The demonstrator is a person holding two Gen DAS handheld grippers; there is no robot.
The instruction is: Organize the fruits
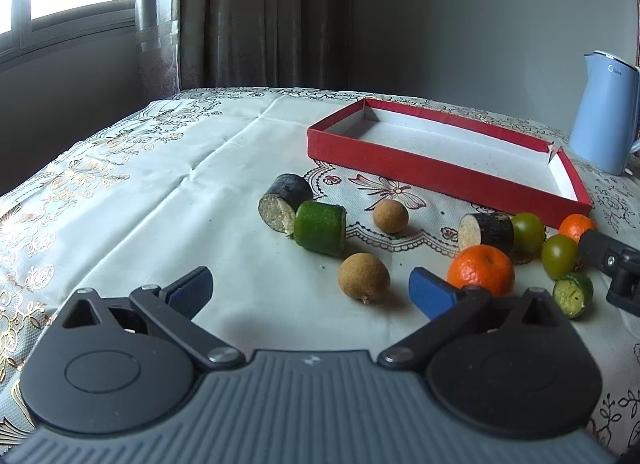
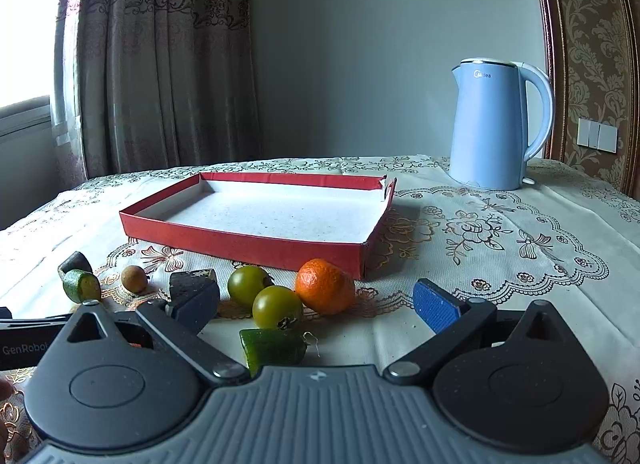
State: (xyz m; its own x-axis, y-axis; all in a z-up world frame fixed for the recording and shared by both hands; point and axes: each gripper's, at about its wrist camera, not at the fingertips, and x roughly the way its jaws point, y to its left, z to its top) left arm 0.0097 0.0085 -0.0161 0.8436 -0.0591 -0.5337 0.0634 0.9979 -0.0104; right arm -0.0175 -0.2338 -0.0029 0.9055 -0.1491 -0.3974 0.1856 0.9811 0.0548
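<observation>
- left gripper jaws wide, nothing between them, low centre of the left wrist view, hovering over bare tablecloth
- right gripper also wide and holding nothing; a green tomato and a green cut piece lie in the gap between its fingers, not gripped
- fruits all loose on the cloth in front of the red tray: nearest the left gripper a brown longan and a mandarin; further up a second longan, a green cylinder chunk touching a dark chunk
- right side of the left view: another dark chunk, two green tomatoes, a second mandarin, a small green cut piece
- tray is bare inside, sits upper middle of both views, so nothing is sorted yet; step looks like the very start, picking a first fruit
- next move probably: close on the tomato or the near longan, lift, carry over the tray's front wall, release inside
- round fruit may roll when pinched; the right cluster is packed tight, neighbours could get nudged
- blue kettle stands upper right behind the tray, clear of the path
- tray's far right corner looks torn open
</observation>
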